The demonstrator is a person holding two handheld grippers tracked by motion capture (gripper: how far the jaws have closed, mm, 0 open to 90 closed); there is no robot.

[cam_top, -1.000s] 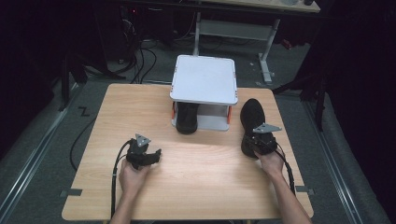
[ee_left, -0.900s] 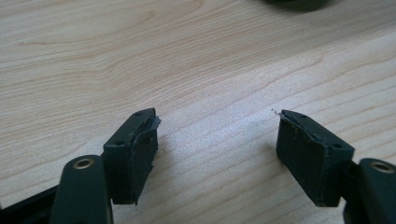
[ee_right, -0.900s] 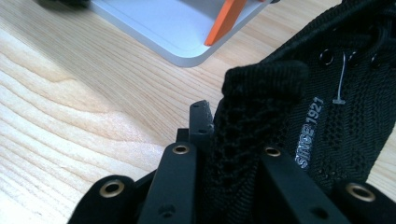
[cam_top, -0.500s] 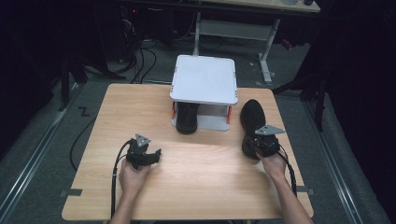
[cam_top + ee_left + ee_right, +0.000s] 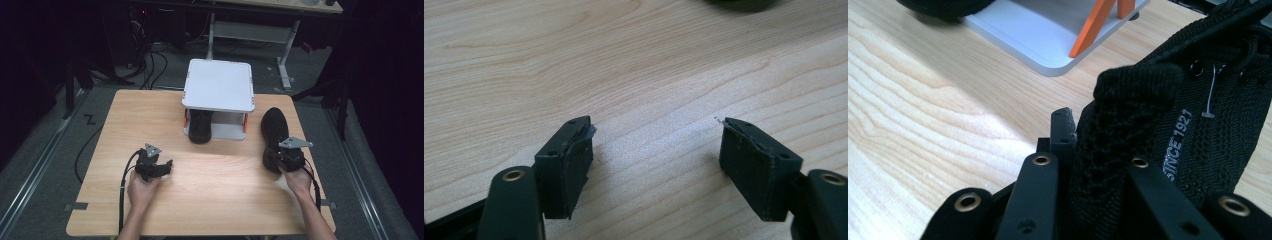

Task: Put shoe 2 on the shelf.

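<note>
On the table, the rack stands left of my shoe, whose long axis runs straight away from me, toe far. My right gripper pinches its heel collar, so I must swing left. My left gripper idles, jaws spread, well apart.

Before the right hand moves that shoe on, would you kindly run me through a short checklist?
1. Right gripper shut on the shoe heel: ok.
2. Grip depth on the knit collar: cannot tell.
3. Left gripper open, nothing between its jaws: ok.
4. Rack lower shelf has room beside the other shoe: ok.
5. Table between shoe and rack free: ok.
</note>
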